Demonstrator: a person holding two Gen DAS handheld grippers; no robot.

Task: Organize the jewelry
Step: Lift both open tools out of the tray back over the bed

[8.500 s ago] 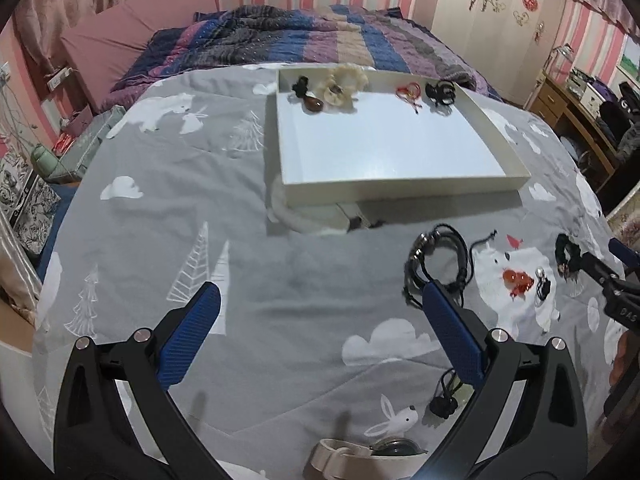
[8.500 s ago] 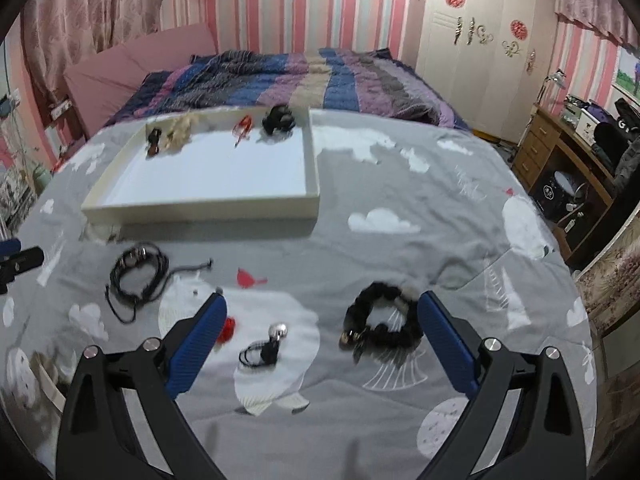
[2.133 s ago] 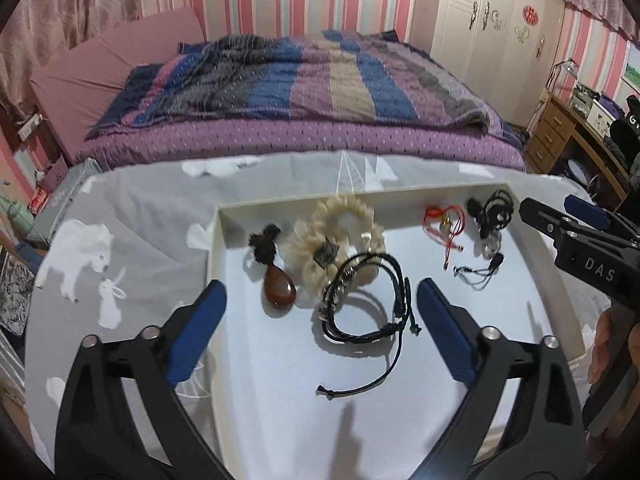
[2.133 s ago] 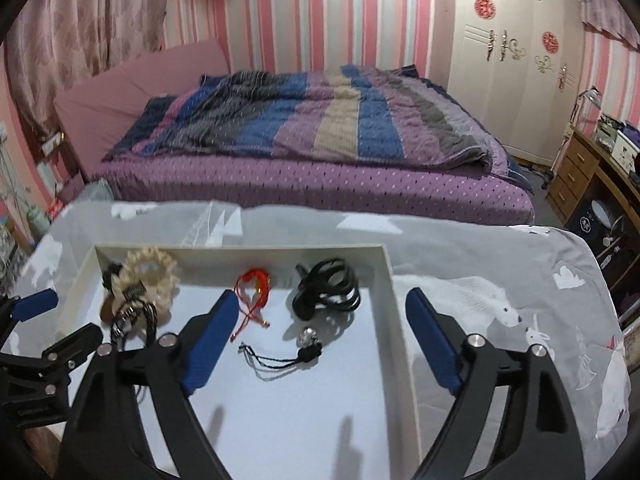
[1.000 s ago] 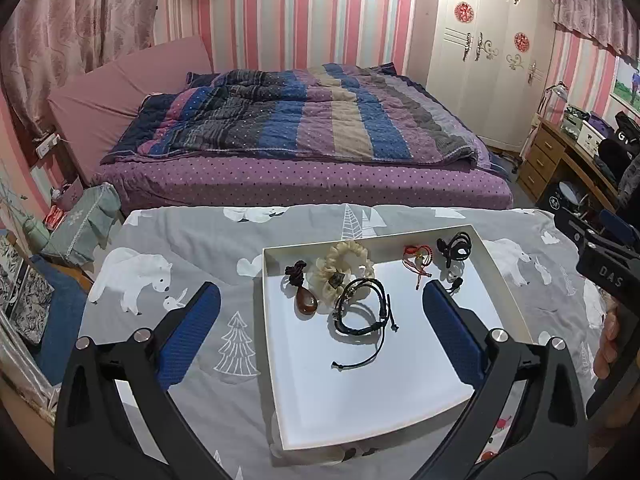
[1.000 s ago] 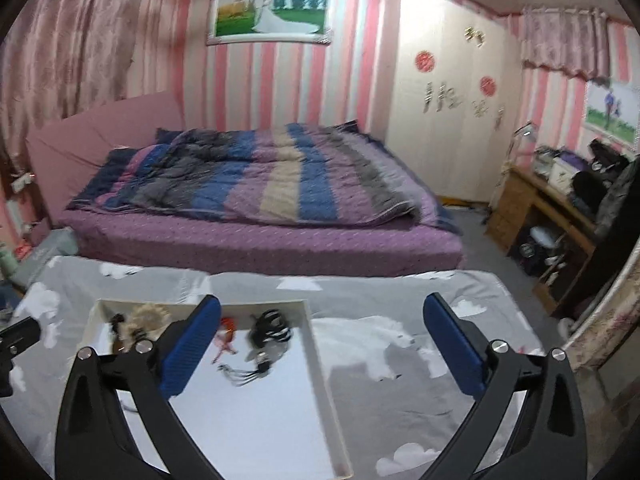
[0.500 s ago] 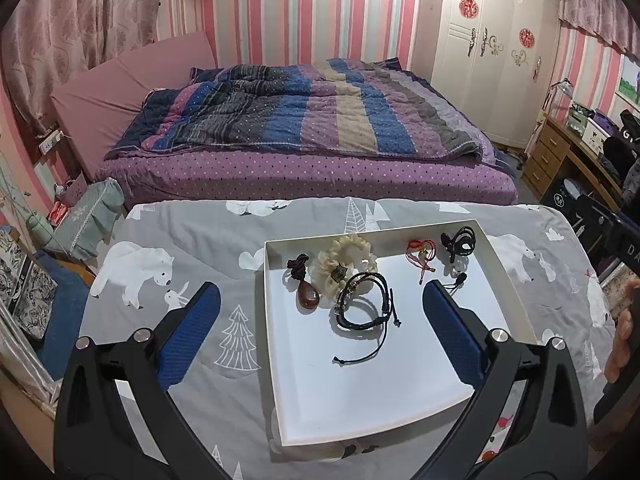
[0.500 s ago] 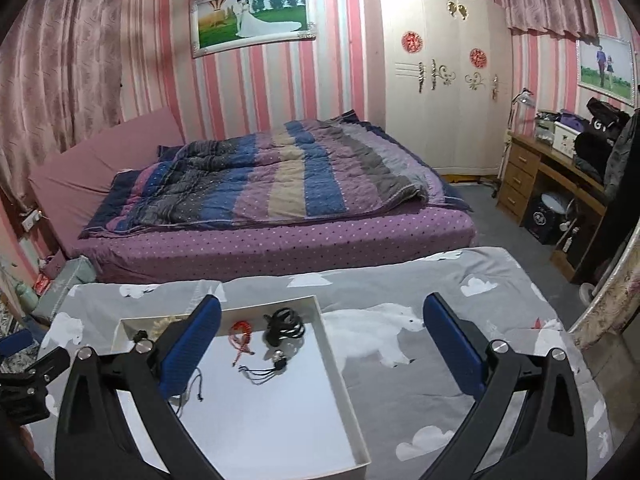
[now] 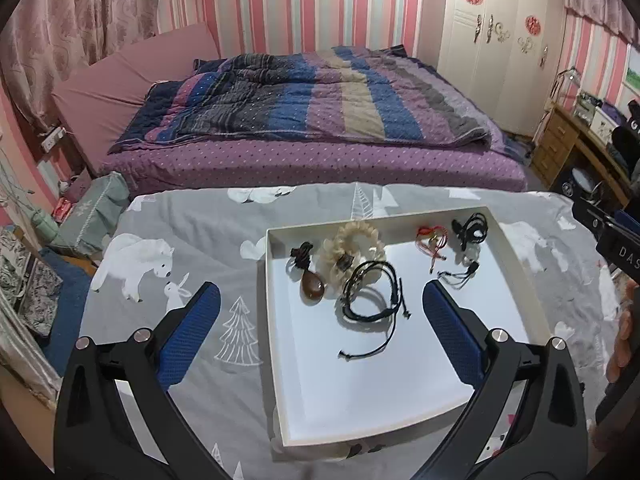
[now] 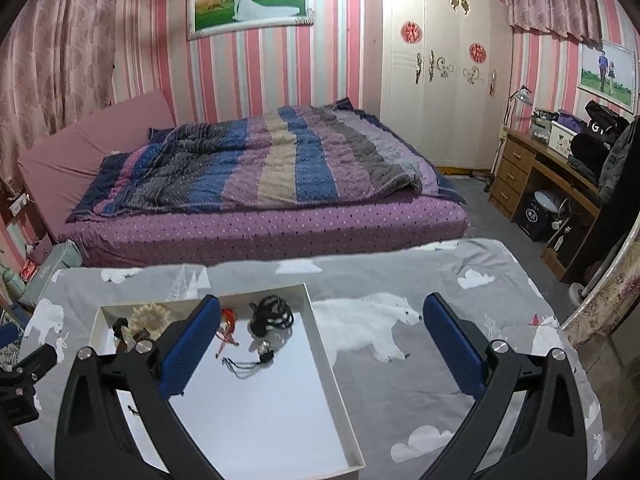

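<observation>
White tray w/ jewelry at its far edge sits on grey printed cloth before purple bed; left gripper & right gripper both spread apart, empty.

From my right wrist view, my own left finger covered the tray's middle, hiding the black cord bracelet and most of the cream scrunchie at 10 o'clock. The small bead charm was too tiny to identify. In the left wrist view, the tray's near edge hid something dark on the counter at 6 o'clock, and the hand at 3 o'clock was cut off by the frame.
</observation>
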